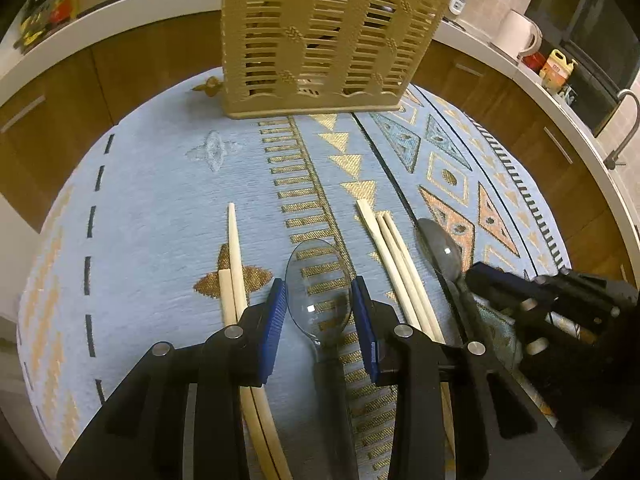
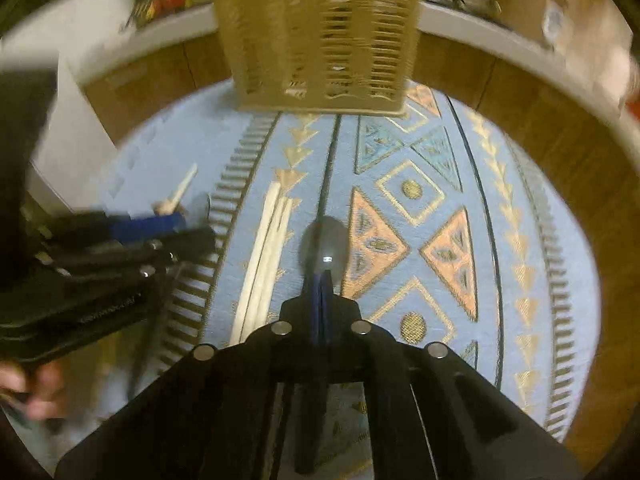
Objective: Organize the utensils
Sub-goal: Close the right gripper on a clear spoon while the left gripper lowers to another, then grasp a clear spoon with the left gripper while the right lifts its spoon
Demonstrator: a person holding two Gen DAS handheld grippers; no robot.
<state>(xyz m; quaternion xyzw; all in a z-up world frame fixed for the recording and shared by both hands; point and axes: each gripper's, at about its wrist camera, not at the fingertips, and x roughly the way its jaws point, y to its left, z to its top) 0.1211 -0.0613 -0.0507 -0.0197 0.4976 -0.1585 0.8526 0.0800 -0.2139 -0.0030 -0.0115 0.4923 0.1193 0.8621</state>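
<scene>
A blue patterned tablecloth (image 1: pixel 168 200) covers the table, with a tan slotted utensil basket (image 1: pixel 320 40) at its far edge. Two clear spoons and five chopsticks lie nearer: two chopsticks (image 1: pixel 234 264) left, three chopsticks (image 1: pixel 396 256) middle. The left gripper (image 1: pixel 318 312) stands apart around one spoon (image 1: pixel 318 280). The right gripper (image 2: pixel 322 280) is clamped on the second spoon (image 2: pixel 324 248).
</scene>
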